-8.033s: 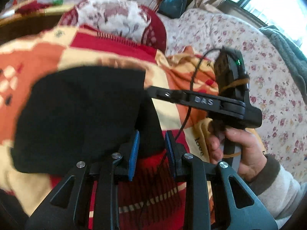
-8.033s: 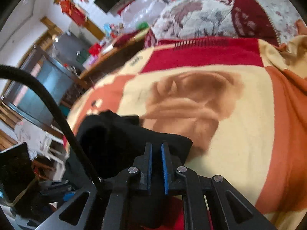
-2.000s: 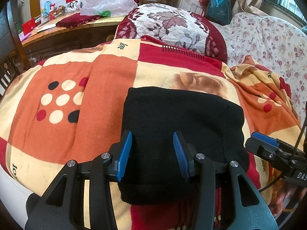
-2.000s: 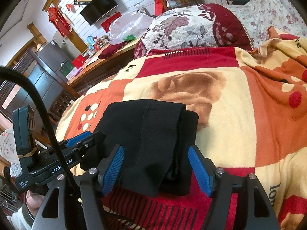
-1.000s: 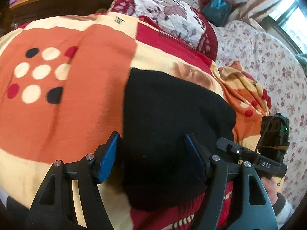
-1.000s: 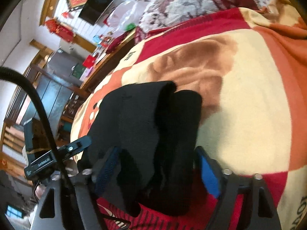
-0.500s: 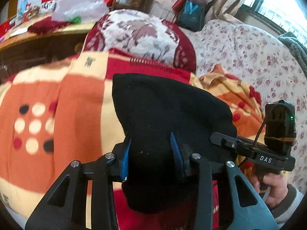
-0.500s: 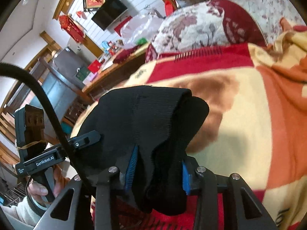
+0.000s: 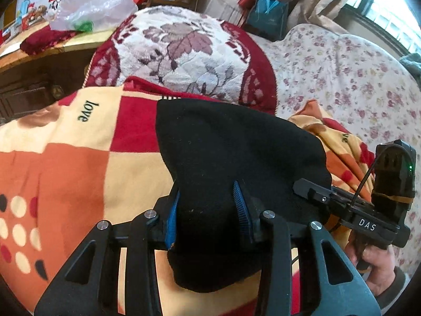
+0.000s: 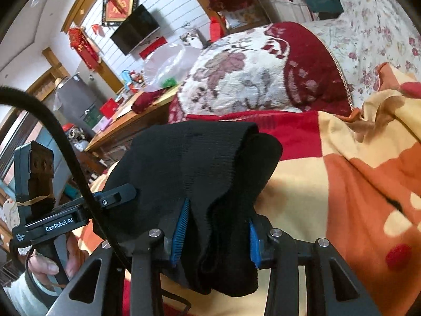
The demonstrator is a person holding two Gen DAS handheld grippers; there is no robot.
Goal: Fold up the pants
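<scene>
The black pants (image 9: pixel 231 158) are folded into a thick bundle and held up off the orange, red and cream blanket (image 9: pixel 79 173). My left gripper (image 9: pixel 208 210) is shut on the bundle's near left edge. My right gripper (image 10: pixel 215 234) is shut on its near right edge, where the folded layers (image 10: pixel 210 173) show. Each gripper shows in the other's view, the right one (image 9: pixel 350 210) and the left one (image 10: pixel 79 210), each held by a hand.
A red and white floral cushion (image 9: pixel 184 52) lies behind the blanket. A flowered bedspread (image 9: pixel 355 79) is to the right. A wooden desk (image 10: pixel 131 126) with a plastic bag (image 9: pixel 92 5) and clutter stands at the left.
Both grippers closed on the folded pants and lifted the bundle off the blanket, moving it toward the cushion.
</scene>
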